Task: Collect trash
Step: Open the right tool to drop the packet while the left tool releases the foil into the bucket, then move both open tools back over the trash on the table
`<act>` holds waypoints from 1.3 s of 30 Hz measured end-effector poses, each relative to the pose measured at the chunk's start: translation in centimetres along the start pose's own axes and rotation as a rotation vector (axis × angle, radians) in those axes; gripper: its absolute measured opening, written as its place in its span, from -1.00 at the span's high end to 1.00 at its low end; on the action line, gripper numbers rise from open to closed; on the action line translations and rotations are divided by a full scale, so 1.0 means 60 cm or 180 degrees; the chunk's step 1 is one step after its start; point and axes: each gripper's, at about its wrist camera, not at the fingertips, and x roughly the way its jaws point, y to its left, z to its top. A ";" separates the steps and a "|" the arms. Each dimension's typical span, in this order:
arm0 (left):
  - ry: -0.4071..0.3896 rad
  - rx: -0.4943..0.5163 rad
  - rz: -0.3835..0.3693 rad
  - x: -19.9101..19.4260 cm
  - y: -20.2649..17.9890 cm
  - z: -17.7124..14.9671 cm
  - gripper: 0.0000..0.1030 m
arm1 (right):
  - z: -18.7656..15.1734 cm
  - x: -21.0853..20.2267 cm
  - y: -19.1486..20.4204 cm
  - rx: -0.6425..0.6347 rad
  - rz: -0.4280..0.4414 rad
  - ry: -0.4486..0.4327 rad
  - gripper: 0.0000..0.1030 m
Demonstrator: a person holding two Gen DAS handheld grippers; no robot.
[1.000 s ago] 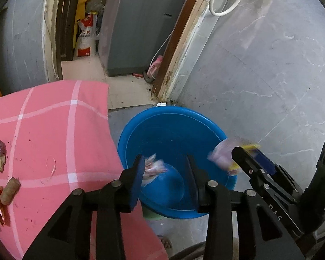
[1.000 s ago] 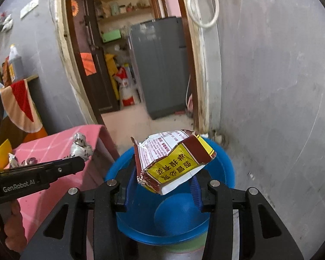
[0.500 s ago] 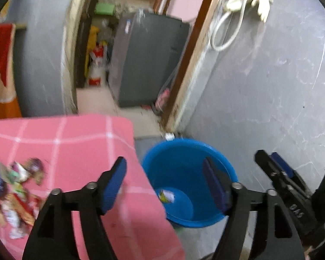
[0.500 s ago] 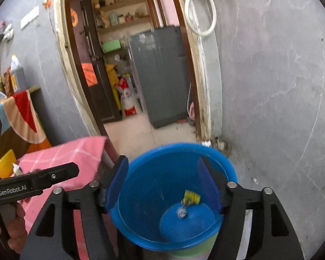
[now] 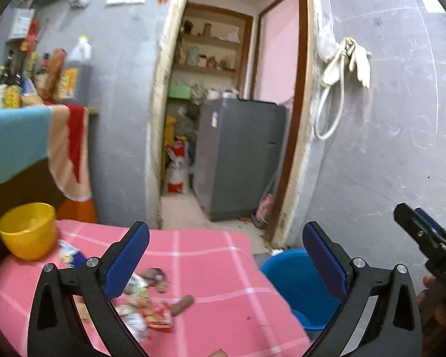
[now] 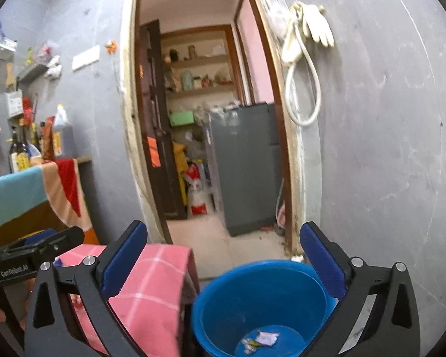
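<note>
Several crumpled wrappers (image 5: 147,312) and a brown cork-like piece (image 5: 183,304) lie on the pink checked tablecloth (image 5: 211,267). A blue bucket (image 6: 264,297) stands on the floor right of the table, with a few wrappers (image 6: 263,339) in its bottom; it also shows in the left wrist view (image 5: 294,279). My left gripper (image 5: 226,260) is open and empty above the table. My right gripper (image 6: 223,260) is open and empty above the bucket's near rim. The right gripper's side shows in the left wrist view (image 5: 425,238).
A yellow bowl (image 5: 26,230) stands at the table's far left. A blue-and-yellow packet (image 5: 71,255) lies beside it. A doorway (image 5: 223,148) with a grey cabinet (image 5: 238,157) lies behind. A grey wall (image 6: 386,148) is on the right.
Both grippers let their wrappers drop into the bucket and opened wide. The left gripper swung up and left over the table; the right gripper tilted up.
</note>
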 end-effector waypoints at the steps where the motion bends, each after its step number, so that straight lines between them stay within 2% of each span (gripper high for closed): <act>1: -0.0033 0.0000 0.0030 -0.008 0.004 -0.003 -0.96 | 0.003 -0.007 0.009 -0.0018 0.0023 -0.0050 -1.00; 8: -0.0342 0.0002 0.0349 -0.082 0.055 -0.007 -0.96 | 0.012 -0.045 0.071 -0.0114 0.0185 -0.0281 -1.00; 16: -0.0504 0.0137 0.0731 -0.148 0.101 -0.043 -0.96 | 0.002 -0.068 0.145 -0.0171 0.0419 -0.0412 -1.00; 24: -0.0330 0.0127 0.0951 -0.158 0.152 -0.088 -0.96 | -0.029 -0.061 0.204 -0.0283 0.0636 -0.0308 -1.00; 29: -0.0177 0.0077 0.1025 -0.148 0.182 -0.111 -0.96 | -0.053 -0.035 0.230 -0.0376 0.0732 -0.0118 -1.00; 33: -0.0076 0.0155 0.1100 -0.132 0.192 -0.126 -0.96 | -0.075 -0.016 0.241 -0.0438 0.0760 0.0032 -1.00; 39: 0.0189 0.0073 0.1058 -0.096 0.215 -0.139 -0.96 | -0.103 0.025 0.262 -0.0548 0.0805 0.0323 -1.00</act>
